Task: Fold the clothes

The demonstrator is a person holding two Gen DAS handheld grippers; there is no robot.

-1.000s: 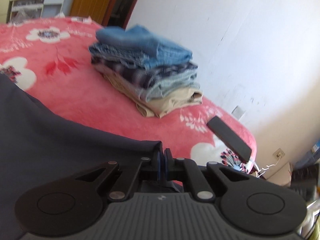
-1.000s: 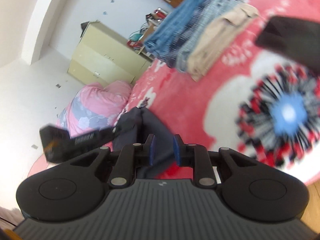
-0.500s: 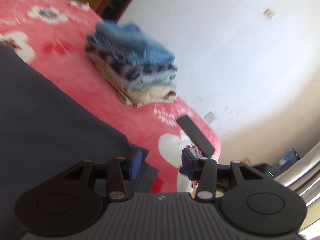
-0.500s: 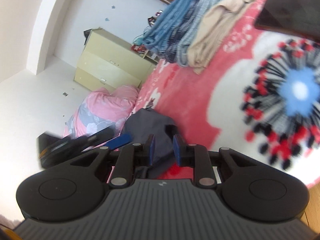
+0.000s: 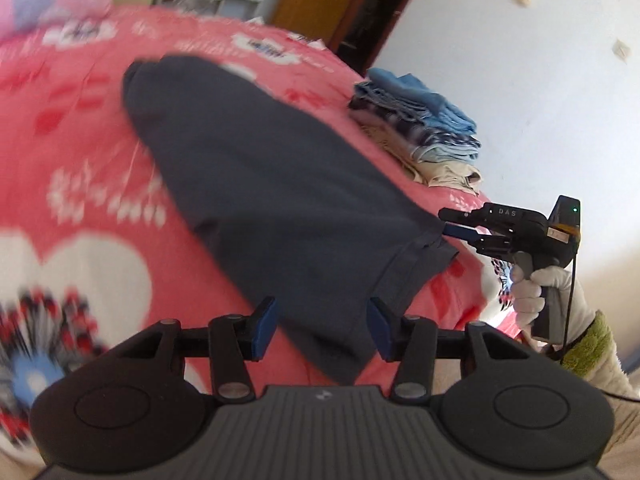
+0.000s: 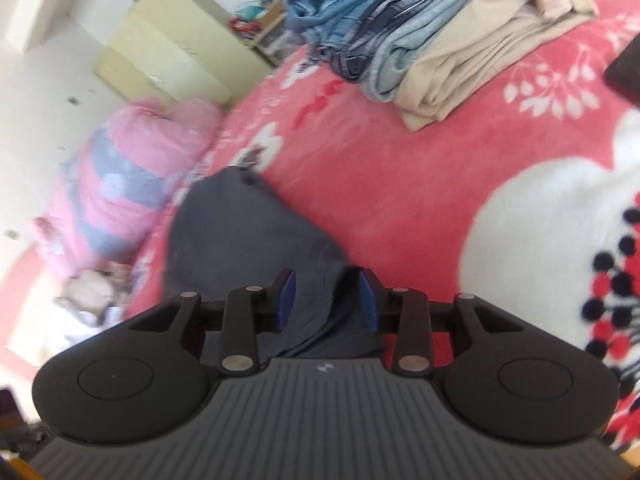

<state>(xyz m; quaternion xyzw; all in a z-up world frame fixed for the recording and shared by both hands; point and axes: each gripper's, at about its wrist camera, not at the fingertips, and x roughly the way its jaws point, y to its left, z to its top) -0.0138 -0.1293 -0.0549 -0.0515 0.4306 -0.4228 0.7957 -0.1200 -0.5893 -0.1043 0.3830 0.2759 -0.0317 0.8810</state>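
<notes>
The letters "DAS" are read on the side of the right tongs [image 5: 460,226], which are held in a white-gloved hand [image 5: 538,294] at the near corner of a dark navy garment [image 5: 280,200] laid lengthwise on the pink floral bed [image 5: 72,128]. The left tongs [image 5: 322,326], clamped on the garment's edge a second ago, are now seen with jaws apart and free above its near hem. The right tongs' jaws have just been opening, with dark cloth between their blue pads [image 6: 366,300] but not pressed, and a stack of folded clothes [image 6: 420,40] is seen further back.
</notes>
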